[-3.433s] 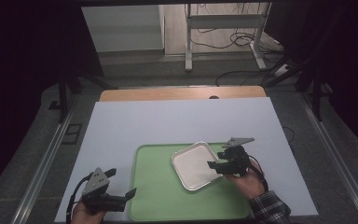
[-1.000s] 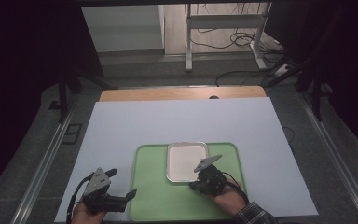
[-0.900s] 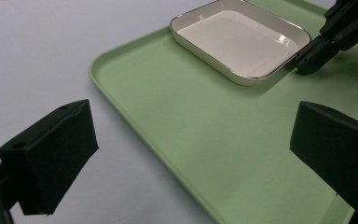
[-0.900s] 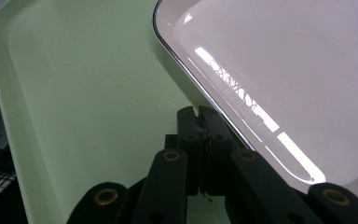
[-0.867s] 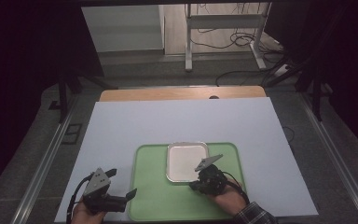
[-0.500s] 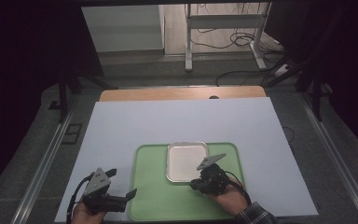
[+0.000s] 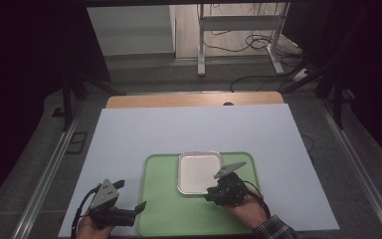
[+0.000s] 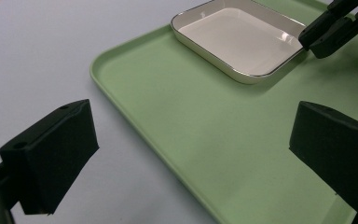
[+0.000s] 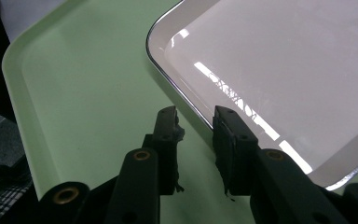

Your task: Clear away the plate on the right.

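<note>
While the right gripper's [image 9: 195, 114] fingers part, the dish's [image 9: 279, 70] rim sits between them.

Dish [image 9: 279, 60] glossy white, shiny metal-look rim; tray [image 7: 166, 204] matt green plastic, smooth; table [image 7: 189, 129] matt pale sheet, far edge wood.

No readable text anywhere I can see. My white dish [image 7: 199, 172] is plain, no print or maker's mark on its rim or inside. The green tray [image 7: 169, 209] under it carries no label or logo. My tongs' black jaws show bare pads and brass rivets, nothing stamped that I can read. The pale table sheet [image 7: 189, 124] is blank too. Glare streaks on the dish aren't letters.
</note>
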Demonstrator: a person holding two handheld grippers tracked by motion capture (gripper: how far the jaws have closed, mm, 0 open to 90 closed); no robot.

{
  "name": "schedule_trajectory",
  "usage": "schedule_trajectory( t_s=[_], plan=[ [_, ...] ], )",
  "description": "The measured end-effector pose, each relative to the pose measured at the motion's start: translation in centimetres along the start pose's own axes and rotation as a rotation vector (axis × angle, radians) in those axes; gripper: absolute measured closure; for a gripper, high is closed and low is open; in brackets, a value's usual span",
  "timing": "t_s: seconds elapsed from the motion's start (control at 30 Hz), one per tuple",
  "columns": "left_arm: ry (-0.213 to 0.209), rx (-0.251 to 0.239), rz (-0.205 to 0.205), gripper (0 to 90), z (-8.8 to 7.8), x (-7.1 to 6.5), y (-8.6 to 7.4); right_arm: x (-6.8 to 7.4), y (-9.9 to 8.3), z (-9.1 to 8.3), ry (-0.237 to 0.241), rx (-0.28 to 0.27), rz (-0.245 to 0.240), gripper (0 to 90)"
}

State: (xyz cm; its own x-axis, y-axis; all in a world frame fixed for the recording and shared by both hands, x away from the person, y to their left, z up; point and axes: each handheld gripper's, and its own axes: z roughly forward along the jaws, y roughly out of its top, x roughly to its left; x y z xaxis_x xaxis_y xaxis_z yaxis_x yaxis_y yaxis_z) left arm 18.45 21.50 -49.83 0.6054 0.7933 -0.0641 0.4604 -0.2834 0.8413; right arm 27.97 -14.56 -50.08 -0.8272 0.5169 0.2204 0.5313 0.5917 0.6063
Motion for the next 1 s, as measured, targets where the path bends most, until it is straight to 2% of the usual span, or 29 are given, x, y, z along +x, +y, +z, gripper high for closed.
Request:
schedule_trajectory(
  t_s=[0.33, 0.5, 0.7, 1.0],
  plan=[
    [-0.001, -0.002, -0.003, 0.7, 0.0, 0.0, 0.0, -0.2, 0.0, -0.7, -0.020, -0.031, -0.009, 61.7],
    [-0.001, -0.002, -0.002, 0.7, 0.0, 0.0, 0.0, -0.2, 0.1, -1.0, -0.052, -0.038, -0.032, 56.9],
    [0.000, -0.004, -0.003, 0.7, 0.0, 0.0, 0.0, -0.5, 0.1, -1.5, -0.088, -0.054, -0.034, 51.5],
    [-0.001, -0.004, -0.006, 0.7, 0.0, 0.0, 0.0, -0.8, 0.0, -2.5, -0.116, -0.084, -0.036, 43.9]
  ],
)
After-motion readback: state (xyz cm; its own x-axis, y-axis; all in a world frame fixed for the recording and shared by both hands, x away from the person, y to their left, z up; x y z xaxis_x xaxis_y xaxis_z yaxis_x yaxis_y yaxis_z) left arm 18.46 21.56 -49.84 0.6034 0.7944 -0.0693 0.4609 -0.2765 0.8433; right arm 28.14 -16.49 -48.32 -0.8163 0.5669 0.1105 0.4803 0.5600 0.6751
